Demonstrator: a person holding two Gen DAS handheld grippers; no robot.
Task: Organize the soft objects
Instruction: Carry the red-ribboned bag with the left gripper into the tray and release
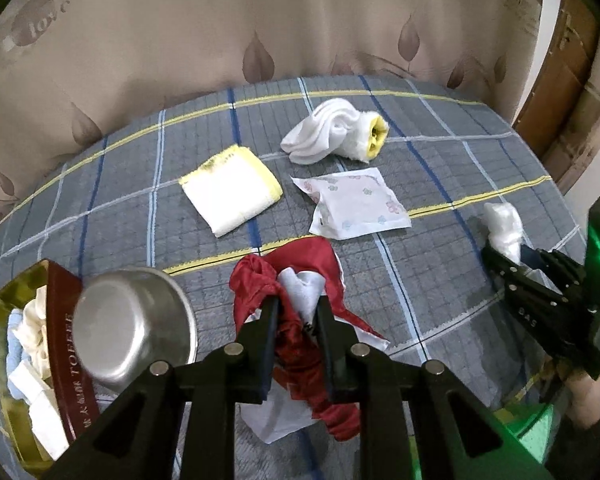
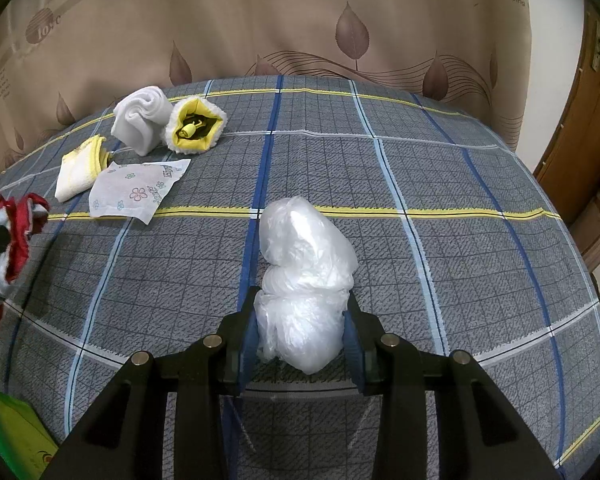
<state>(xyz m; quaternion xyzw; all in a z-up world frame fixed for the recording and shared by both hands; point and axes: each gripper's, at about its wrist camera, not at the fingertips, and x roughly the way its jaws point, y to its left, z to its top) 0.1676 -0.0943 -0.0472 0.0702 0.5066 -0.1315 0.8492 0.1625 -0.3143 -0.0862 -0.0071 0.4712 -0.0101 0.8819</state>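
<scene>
**A:** ok nearest first, what's in the tongs?

**B:** left gripper (image 1: pixel 298 312) is pinching a red-and-white cloth (image 1: pixel 300 360), bottom center of its view, the bunch hanging between the fingers. Right gripper (image 2: pixel 300 332) is squeezing a crumpled clear plastic bag (image 2: pixel 304 280), lower middle of its view, over the plaid bedspread (image 2: pixel 460 240).

**A:** any containers?

**B:** lower left of the left view: a gold-rimmed maroon tin (image 1: pixel 76 352) with pale cloths (image 1: pixel 32 340) stuffed in it, white, cream and maybe a light blue one, hard to say at the edge. A steel bowl (image 1: pixel 136 328) leans against the tin, tipped up with its underside showing.

**A:** farther back?

**B:** mid-frame, a folded white towel with yellow trim (image 1: pixel 232 192) just beside a flowery tissue packet (image 1: pixel 356 204). Behind those, rolled white socks (image 1: pixel 324 130) touching a fluffy white-and-yellow thing (image 1: pixel 372 134).
</scene>
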